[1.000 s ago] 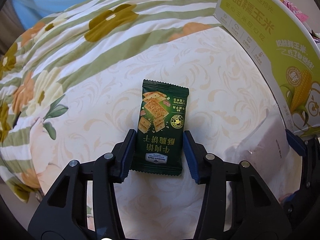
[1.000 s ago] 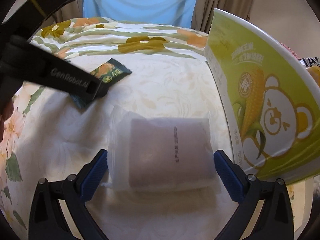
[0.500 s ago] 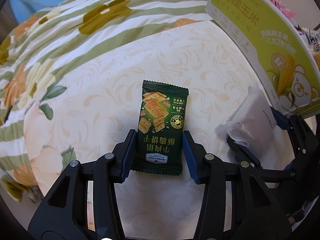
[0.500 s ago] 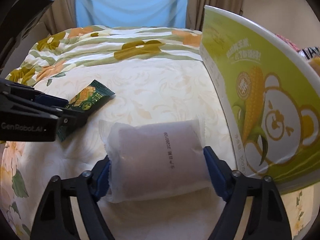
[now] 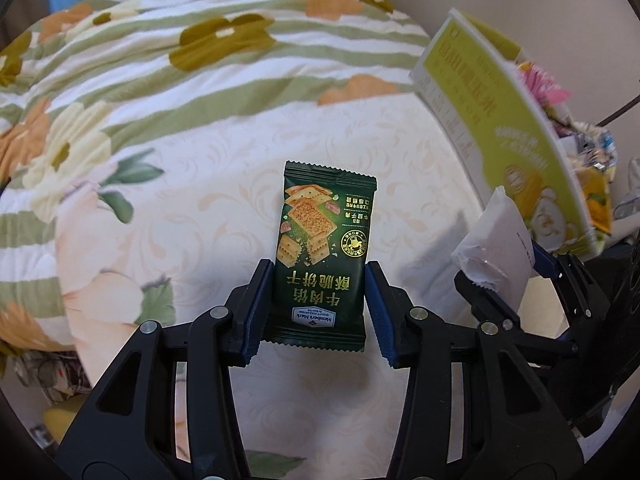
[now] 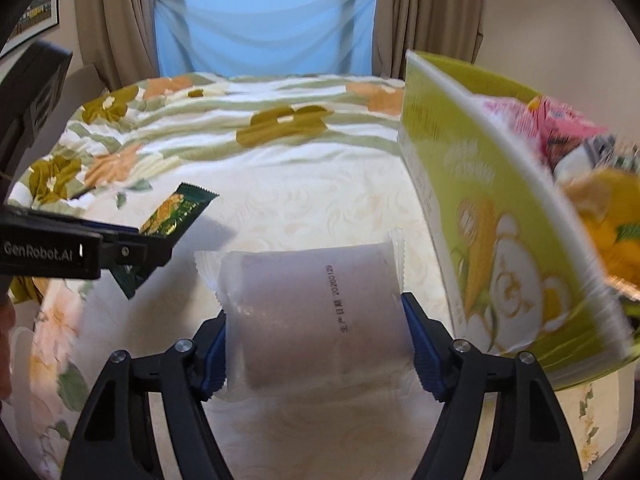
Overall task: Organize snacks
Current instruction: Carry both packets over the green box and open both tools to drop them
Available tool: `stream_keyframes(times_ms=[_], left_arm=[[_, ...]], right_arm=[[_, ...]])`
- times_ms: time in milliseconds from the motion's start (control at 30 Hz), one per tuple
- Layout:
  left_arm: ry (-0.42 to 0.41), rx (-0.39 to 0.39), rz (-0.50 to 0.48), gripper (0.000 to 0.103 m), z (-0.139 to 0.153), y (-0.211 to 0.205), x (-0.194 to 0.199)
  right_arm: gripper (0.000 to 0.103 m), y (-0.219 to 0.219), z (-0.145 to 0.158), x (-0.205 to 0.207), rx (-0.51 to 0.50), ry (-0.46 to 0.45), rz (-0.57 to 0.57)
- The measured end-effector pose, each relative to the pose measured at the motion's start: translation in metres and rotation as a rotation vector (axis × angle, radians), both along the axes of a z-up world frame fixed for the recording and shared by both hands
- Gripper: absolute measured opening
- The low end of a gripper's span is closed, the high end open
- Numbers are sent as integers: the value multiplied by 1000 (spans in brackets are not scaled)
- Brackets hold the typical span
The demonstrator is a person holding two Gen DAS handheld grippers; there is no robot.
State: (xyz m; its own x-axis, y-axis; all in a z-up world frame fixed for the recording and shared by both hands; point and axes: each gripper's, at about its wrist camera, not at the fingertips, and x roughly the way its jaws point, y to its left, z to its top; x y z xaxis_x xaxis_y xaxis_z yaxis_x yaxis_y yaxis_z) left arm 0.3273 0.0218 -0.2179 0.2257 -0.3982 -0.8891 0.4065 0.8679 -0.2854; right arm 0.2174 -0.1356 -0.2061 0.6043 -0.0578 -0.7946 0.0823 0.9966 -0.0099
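Note:
A dark green cracker packet [image 5: 324, 220] is pinched at its lower end by my left gripper [image 5: 318, 272], which is shut on it and holds it above the bedspread. The same packet [image 6: 176, 212] and left gripper [image 6: 154, 240] show at the left of the right wrist view. A frosted white snack packet [image 6: 304, 280] with a printed date sits between the pads of my right gripper [image 6: 314, 312]; its jaws are closing and press on both sides of the packet. In the left wrist view that white packet [image 5: 500, 240] is at the right.
A tall yellow-green box [image 6: 500, 240] with a corn and bear print stands at the right, with several colourful snack packs [image 6: 560, 128] inside. The floral bedspread [image 5: 180, 80] lies below. Curtains and a blue sheet [image 6: 264, 32] are at the back.
My right jaws have closed from wide open onto the white packet and raised it. The left gripper has lifted the green packet off the bed and swung toward the box.

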Motion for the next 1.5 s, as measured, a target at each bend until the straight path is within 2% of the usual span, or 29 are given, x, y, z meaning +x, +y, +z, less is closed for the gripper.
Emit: stream_keyframes(times_ms=[167, 333, 567, 767, 900, 1033, 1067, 1133, 1167, 1233, 1367, 1500], left_arm=[[-72, -46, -14, 42, 47, 2, -3], [-149, -81, -48, 42, 96, -15, -4], [-200, -142, -70, 42, 147, -79, -3], [-201, -160, -82, 42, 160, -158, -4], [-193, -152, -84, 42, 154, -218, -4], [-168, -131, -58, 42, 144, -260, -2], [-164, -111, -45, 45, 140, -269, -2], [-152, -62, -17, 75, 132, -279, 0], [-148, -40, 12, 103, 129, -282, -1], [-158, -46, 46, 103, 128, -278, -5], [-159, 26, 88, 103, 123, -260, -15], [-168, 44, 129, 103, 123, -237, -26]], right_arm=[[71, 1, 47, -4, 26, -69, -10], [71, -13, 97, -10, 72, -125, -35], [71, -70, 157, -15, 83, -179, -66], [71, -143, 180, -13, 85, -182, -55], [71, -183, 184, -13, 72, -180, -22], [71, -216, 181, -12, 71, -171, 4], [71, -223, 181, -12, 74, -169, 10], [71, -236, 180, -11, 77, -163, 25], [71, -243, 178, -10, 81, -158, 34], [71, -251, 176, -8, 92, -151, 45], [71, -261, 171, -6, 128, -136, 72], [71, -261, 167, -2, 157, -125, 103]])
